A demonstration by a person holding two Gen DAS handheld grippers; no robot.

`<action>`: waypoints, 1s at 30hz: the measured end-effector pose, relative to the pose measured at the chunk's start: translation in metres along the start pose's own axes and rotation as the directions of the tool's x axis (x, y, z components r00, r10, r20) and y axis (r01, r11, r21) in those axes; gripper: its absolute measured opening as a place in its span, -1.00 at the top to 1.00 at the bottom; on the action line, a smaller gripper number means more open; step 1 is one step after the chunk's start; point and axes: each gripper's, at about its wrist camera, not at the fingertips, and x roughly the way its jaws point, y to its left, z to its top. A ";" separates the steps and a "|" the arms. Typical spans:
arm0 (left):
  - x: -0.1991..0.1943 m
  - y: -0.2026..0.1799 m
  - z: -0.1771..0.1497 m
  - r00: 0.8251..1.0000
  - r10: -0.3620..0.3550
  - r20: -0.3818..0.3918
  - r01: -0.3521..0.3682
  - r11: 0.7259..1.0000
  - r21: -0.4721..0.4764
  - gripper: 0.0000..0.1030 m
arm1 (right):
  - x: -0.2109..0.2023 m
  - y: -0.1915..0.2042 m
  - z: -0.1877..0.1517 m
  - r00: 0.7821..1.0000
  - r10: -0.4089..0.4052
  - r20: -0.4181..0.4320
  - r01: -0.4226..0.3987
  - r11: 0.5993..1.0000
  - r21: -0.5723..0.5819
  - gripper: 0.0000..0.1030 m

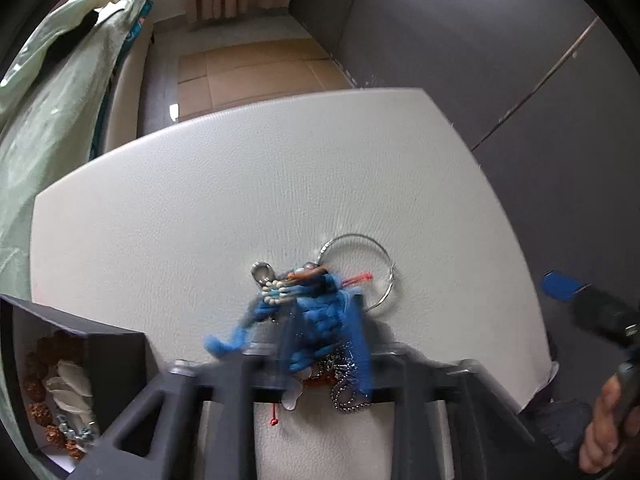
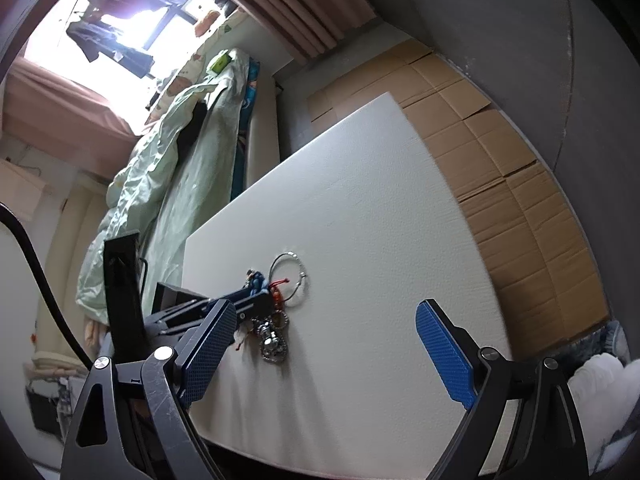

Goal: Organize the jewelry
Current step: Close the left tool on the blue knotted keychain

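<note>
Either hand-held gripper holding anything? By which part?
Left hand-held gripper is shut in the jewelry pile; which piece it pinches cannot be told. Right hand-held gripper is open, empty.

On the table [image 1: 200, 200], a jewelry pile [image 1: 308, 304] lies at 6 o'clock in the left wrist view, with a wire bangle [image 1: 362, 272] touching it at its 2 o'clock. A box [image 1: 72, 380] holding beads sits at 8 o'clock. A bed [image 2: 180, 152] lies beyond the table at 10 o'clock, cardboard [image 2: 500, 160] on the floor at 2.
</note>
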 end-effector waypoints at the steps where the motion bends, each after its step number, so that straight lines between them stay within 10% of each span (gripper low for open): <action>1: -0.003 0.002 0.001 1.000 -0.018 0.005 0.018 1.000 -0.012 1.00 | 0.002 0.001 0.000 1.000 0.001 -0.004 -0.001 1.000 -0.002 -0.74; 13: -0.010 -0.003 0.004 0.997 -0.076 0.004 0.076 0.996 0.039 0.94 | 0.033 0.009 0.005 0.999 -0.016 -0.046 0.016 1.000 0.001 -0.49; 18: -0.004 0.000 -0.002 0.994 -0.110 -0.001 0.110 0.993 0.043 -0.22 | 0.027 0.004 0.009 1.000 -0.011 -0.023 0.011 1.000 0.027 -0.49; 30: 0.018 -0.015 -0.004 1.000 -0.003 -0.001 0.003 0.990 0.138 -0.10 | 0.030 -0.002 0.013 0.999 -0.033 -0.020 0.034 0.998 0.053 -0.49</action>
